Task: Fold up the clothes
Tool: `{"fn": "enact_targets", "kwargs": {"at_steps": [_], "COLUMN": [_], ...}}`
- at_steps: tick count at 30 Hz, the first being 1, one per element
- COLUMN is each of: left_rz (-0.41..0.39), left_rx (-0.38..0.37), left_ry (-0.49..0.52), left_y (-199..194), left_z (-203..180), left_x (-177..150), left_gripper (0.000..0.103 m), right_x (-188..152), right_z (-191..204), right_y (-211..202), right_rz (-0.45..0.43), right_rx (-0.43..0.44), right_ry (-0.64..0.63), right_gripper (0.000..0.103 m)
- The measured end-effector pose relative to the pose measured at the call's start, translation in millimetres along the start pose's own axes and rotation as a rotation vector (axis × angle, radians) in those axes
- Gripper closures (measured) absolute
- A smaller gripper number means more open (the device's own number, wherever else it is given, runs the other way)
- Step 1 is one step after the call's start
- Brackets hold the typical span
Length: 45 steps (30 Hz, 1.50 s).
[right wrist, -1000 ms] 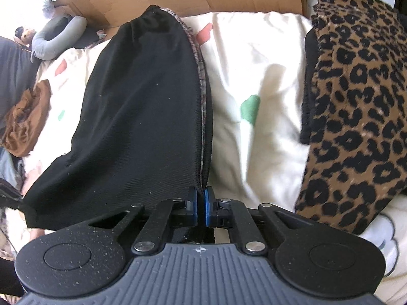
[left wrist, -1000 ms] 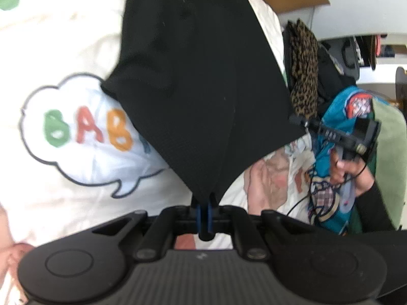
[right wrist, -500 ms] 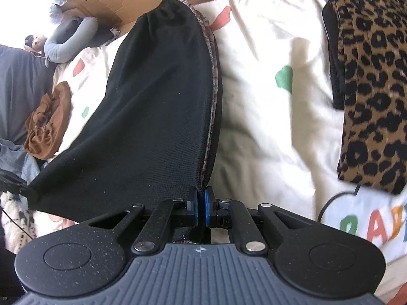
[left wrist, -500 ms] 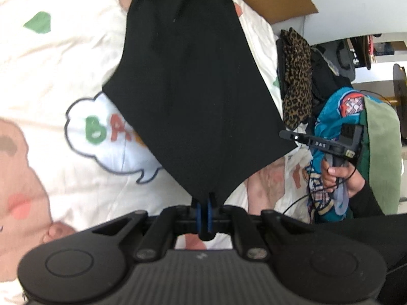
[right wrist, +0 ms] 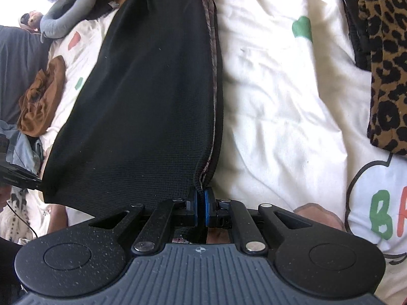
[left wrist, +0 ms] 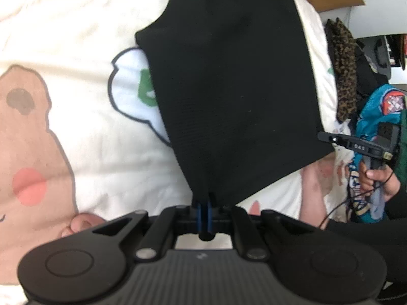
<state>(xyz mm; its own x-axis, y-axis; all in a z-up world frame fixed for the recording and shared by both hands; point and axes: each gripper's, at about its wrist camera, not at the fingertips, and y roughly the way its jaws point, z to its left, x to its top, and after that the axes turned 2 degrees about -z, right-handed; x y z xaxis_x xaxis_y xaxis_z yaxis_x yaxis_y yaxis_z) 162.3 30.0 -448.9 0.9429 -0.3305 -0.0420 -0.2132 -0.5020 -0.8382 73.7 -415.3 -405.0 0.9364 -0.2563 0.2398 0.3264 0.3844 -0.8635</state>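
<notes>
Both pinched tight on corners of the black cloth (left wrist: 229, 81): left claw (left wrist: 204, 204), right claw (right wrist: 201, 204), with the bed sheet (right wrist: 279, 101) just below them.

Bright daylight is washing my views; fisheye bending is curving the edges, dark corners are vignetting, and motion is softening my left view.

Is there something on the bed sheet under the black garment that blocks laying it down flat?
Nothing visible does. Both grippers, left gripper and right gripper, pinch the black garment; the sheet beside it is bare, and the leopard-print clothing lies apart.
</notes>
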Motion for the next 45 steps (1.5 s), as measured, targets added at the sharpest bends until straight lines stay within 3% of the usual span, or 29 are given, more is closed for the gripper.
{"fn": "enact_targets", "kwargs": {"at_steps": [4,8,13,24,27,32,35,36,45], "left_rz": [0.002,0.002,0.001,0.003,0.001,-0.003,0.0,0.001,0.01], "left_rx": [0.006,0.005,-0.001,-0.026,-0.036,-0.051,-0.062,-0.064,-0.131], "left_ry": [0.003,-0.004,-0.007,-0.035,-0.047,-0.066,-0.071,-0.067,-0.045], "left_y": [8.3,12.8,13.7,16.7,18.0,19.4,16.4,14.7,-14.3], "left_z": [4.6,9.8,14.2,26.7,30.7,36.3,37.5,36.8,36.1], "left_x": [0.0,0.6,-4.2,-8.2,-9.3,-11.7,-14.2,-14.9,-27.0], "left_gripper": [0.098,0.098,0.098,0.098,0.098,0.098,0.098,0.098,0.099], "right_x": [0.0,1.4,4.0,14.8,13.6,13.7,14.1,13.3,12.4], "right_z": [1.3,-2.4,-13.4,-50.7,-54.5,-43.8,-37.9,-37.9,-25.5], "right_y": [7.9,12.7,20.6,38.4,42.6,44.1,41.6,40.5,4.5], "right_rz": [0.013,0.005,0.014,0.089,0.104,0.112,0.102,0.099,0.073], "right_rx": [-0.012,-0.007,0.037,0.272,0.315,0.312,0.291,0.294,0.349], "right_ry": [-0.004,0.029,0.082,0.185,0.21,0.182,0.15,0.15,0.141], "right_gripper": [0.094,0.073,0.073,0.073,0.073,0.073,0.097,0.099,0.101]}}
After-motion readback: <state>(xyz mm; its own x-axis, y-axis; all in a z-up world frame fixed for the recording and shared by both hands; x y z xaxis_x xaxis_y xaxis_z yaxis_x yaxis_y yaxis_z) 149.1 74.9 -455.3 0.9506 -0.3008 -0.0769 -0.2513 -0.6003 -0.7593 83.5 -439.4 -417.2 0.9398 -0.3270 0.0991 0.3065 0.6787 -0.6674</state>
